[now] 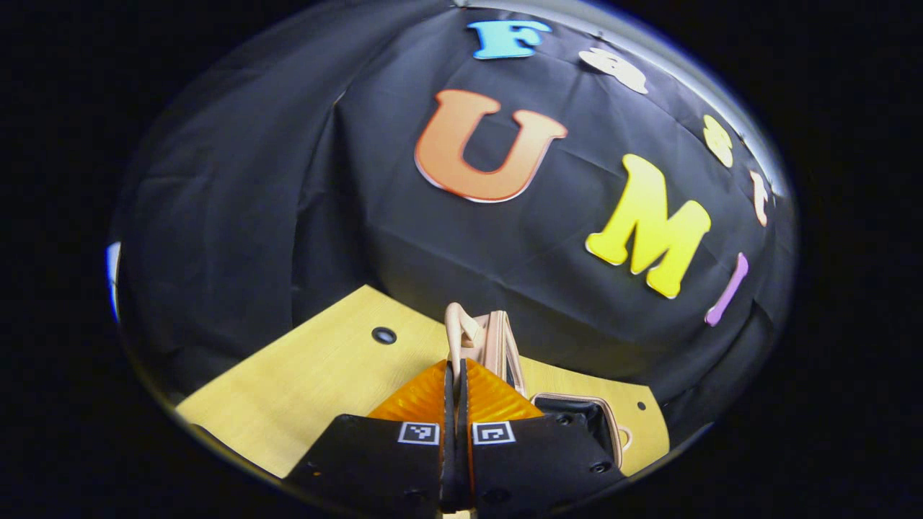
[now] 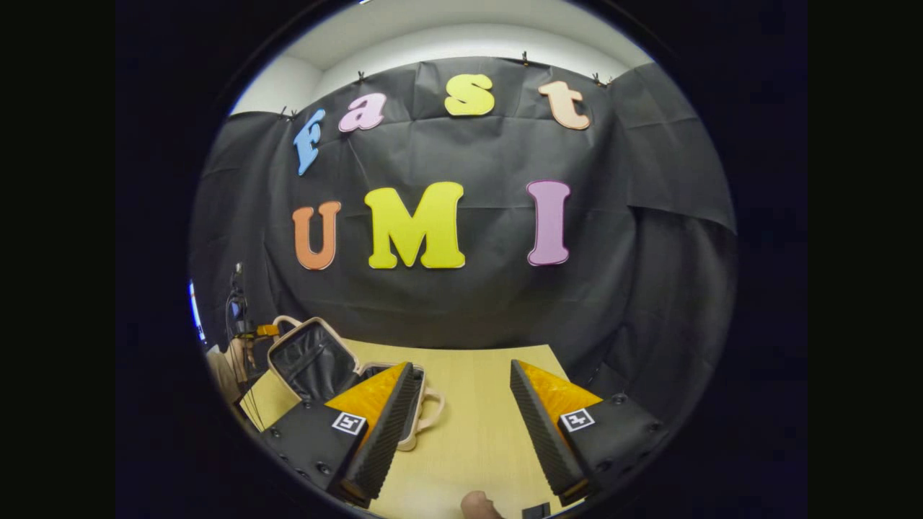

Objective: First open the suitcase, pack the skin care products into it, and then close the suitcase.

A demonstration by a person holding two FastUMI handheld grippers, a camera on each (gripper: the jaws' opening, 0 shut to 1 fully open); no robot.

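The left gripper (image 1: 456,375) has its jaws pressed together just below the raised lid (image 1: 484,337) of the open suitcase (image 2: 339,371). The right gripper (image 2: 461,404), jaws wide apart above the counter (image 2: 469,447), has the suitcase ahead-left; the left is nearer.

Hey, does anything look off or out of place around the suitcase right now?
Nothing stands out. The suitcase sits open on the table, lid upright, undamaged. No spills. The left gripper pinches its lid edge; the right gripper is open.
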